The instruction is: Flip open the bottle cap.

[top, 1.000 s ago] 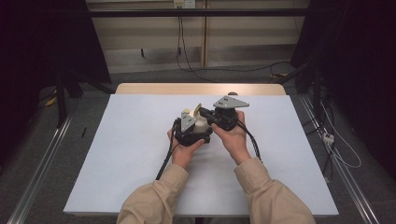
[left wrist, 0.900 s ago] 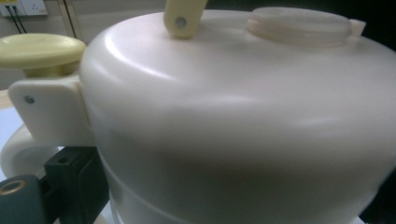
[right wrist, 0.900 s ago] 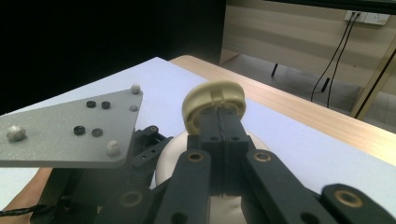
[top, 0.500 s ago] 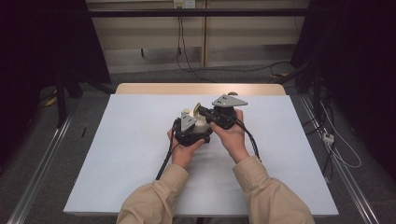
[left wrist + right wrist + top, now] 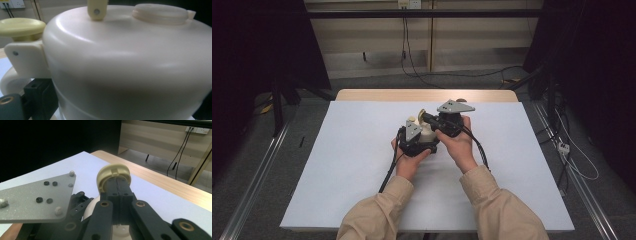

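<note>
Cream-white and rounded, a plastic vessel sits near the middle of the table's white sheet, between the two grippers. In the left gripper view its smooth domed body is very close to the camera; a round ribbed cap sits on its top, a pale yellow tab with a small screw stands at the upper edge, and a white bracket at its side carries a pale yellow knob. The left gripper is pressed up against the vessel's body from the person's side, but its jaws are hidden by the vessel and it cannot be told how far they are open or whether they hold it. The right gripper comes in from the right and slightly above; its two black jaws are closed together with no visible gap, their tips against a pale yellow round knob. Whether the tips pinch part of that knob cannot be told. The grey three-cornered plate of the left gripper lies just beside these jaws. Both hands grip the tools close together, tan sleeves coming in from the table's near edge. A strip of bare wooden tabletop shows beyond the sheet.
</note>
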`<state>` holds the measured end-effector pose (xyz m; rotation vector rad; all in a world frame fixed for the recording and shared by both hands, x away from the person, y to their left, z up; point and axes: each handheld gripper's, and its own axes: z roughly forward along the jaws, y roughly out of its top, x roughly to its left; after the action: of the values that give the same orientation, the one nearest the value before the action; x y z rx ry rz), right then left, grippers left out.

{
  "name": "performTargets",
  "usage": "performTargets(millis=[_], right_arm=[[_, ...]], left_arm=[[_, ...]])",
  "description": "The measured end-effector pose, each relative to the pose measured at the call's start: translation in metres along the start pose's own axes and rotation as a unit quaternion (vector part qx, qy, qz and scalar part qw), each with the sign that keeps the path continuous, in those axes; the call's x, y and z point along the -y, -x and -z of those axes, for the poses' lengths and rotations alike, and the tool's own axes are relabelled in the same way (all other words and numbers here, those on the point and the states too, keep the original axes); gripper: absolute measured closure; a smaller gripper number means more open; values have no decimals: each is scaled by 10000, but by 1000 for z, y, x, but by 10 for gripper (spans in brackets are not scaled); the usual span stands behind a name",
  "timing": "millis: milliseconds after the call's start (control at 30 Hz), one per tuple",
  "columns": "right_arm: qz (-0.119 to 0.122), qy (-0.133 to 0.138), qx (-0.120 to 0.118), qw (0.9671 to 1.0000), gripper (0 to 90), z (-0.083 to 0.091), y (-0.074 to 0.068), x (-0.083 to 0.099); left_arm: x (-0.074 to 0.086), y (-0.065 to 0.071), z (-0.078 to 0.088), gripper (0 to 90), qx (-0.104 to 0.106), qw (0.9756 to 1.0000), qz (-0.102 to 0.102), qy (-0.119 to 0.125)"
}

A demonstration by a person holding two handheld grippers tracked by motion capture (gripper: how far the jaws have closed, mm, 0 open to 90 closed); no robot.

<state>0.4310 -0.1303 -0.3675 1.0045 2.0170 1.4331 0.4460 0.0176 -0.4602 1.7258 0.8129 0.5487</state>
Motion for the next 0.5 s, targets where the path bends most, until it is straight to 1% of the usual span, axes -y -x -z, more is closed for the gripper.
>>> performTargets(millis=[133, 167, 233, 300, 367, 433, 467, 500], right_arm=[[22, -12, 6, 10000, 900, -2, 0, -1], [25, -15, 7, 10000, 900, -2, -1, -2], [27, -2, 5, 10000, 900, -4, -1, -2], [-1, -8, -15, 10000, 900, -6, -1, -2], [-15, 13, 13, 10000, 899, -7, 0, -1], [-25, 17, 23, 10000, 895, -7, 0, -1], [-13, 15, 34, 10000, 870, -4, 0, 0], [-13, 15, 34, 10000, 870, -4, 0, 0]], left_arm=[[0, 0, 0, 51, -2, 10000, 4, -1], [0, 1, 0, 51, 4, 10000, 43, 8], [0, 1, 0, 51, 3, 10000, 49, 6], [0, 0, 0, 51, 9, 10000, 61, 7], [0, 0, 0, 50, 14, 10000, 46, 8], [1, 1, 1, 49, 14, 10000, 72, 21], [1, 0, 1, 49, 32, 10000, 75, 19], [1, 0, 1, 49, 34, 10000, 90, 12]])
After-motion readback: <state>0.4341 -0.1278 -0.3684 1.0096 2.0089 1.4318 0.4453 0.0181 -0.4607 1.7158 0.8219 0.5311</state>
